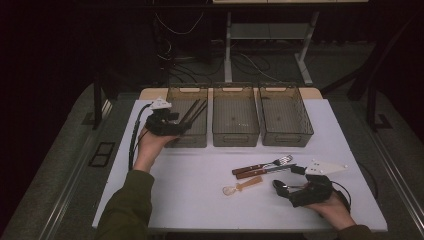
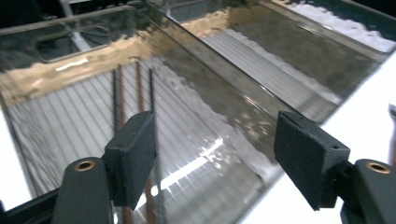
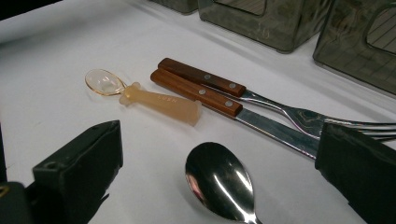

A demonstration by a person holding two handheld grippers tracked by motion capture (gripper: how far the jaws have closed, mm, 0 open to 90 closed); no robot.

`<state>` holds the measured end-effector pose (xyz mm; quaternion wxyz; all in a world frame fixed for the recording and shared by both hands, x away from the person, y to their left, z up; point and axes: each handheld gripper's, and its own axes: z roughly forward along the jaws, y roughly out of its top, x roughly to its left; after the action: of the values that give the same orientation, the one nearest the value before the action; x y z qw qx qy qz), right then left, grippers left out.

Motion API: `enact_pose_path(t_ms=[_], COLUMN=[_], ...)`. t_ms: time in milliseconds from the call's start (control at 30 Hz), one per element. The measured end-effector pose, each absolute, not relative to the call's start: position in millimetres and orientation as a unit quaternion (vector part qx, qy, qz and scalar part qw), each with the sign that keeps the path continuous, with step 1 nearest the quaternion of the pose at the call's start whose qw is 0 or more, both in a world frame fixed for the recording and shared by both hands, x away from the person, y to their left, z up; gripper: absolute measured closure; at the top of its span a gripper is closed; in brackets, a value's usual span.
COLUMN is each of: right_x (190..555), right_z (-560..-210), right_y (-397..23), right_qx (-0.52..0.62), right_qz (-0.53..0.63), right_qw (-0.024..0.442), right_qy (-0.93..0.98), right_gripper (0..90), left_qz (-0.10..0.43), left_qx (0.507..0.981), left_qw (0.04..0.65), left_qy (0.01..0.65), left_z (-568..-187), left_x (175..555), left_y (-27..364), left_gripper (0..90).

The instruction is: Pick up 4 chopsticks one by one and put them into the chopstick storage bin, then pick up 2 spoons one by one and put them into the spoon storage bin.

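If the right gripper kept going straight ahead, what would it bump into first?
Probably the metal spoon, lying between the open jaws of the right gripper. Beyond it lie the knife and fork. Depth is hard to judge.

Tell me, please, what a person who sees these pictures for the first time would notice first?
Probably the three clear smoke-tinted plastic bins in a row at the far side of the white table; the left one holds dark chopsticks, with the open left gripper at it. Next, the cutlery near the open right gripper: a wooden-handled fork and knife side by side, a small translucent amber plastic spoon and a shiny metal spoon.
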<state>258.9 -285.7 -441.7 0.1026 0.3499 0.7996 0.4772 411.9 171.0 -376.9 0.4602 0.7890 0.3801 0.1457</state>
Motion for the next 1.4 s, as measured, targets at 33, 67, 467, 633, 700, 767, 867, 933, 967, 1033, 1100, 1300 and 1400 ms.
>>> enact_pose_path(t_ms=[33,67,467,633,700,767,867,933,967,1033,1100,1300,1400], right_x=[259,259,259,257,258,258,258,258,258,259,258,258,258], right_z=[-442,-442,-441,-441,-441,-440,-440,-440,-440,-440,-440,-440,-440], right_y=[-286,-285,-286,-286,-286,-286,-285,-285,-285,-285,-285,-284,-285], right_qx=[0.35,0.35,0.35,0.349,0.349,0.348,0.347,0.347,0.347,0.348,0.348,0.346,0.348], right_qz=[0.477,0.477,0.478,0.479,0.48,0.48,0.48,0.48,0.48,0.479,0.479,0.478,0.475], right_qw=[0.103,0.103,0.104,0.105,0.105,0.105,0.105,0.104,0.104,0.103,0.103,0.1,0.098], right_qy=[0.8,0.8,0.799,0.799,0.798,0.798,0.799,0.799,0.799,0.799,0.799,0.801,0.802], right_gripper=[1.1,1.1,1.1,1.1,1.1,1.1,1.1,1.1,1.1,1.1,1.1,1.1,1.1], left_qz=[0.145,0.144,0.145,0.146,0.144,0.142,0.14,0.136,0.135,0.133,0.129,0.121,0.119], left_qx=[0.792,0.793,0.802,0.81,0.812,0.815,0.82,0.821,0.824,0.824,0.827,0.834,0.837], left_qw=[0.459,0.461,0.469,0.464,0.464,0.462,0.458,0.46,0.457,0.458,0.456,0.452,0.452], left_qy=[0.376,0.372,0.34,0.327,0.325,0.321,0.313,0.31,0.308,0.306,0.303,0.291,0.286], left_z=[-378,-380,-387,-389,-392,-394,-398,-402,-405,-409,-413,-421,-423], left_x=[408,402,363,347,341,336,327,321,317,311,305,289,282], left_y=[171,171,166,164,165,165,166,167,168,169,170,172,172], left_gripper=[27.2,26.7,24.6,24.1,24.0,23.4,21.8,20.8,20.0,17.1,15.2,12.2,10.2])
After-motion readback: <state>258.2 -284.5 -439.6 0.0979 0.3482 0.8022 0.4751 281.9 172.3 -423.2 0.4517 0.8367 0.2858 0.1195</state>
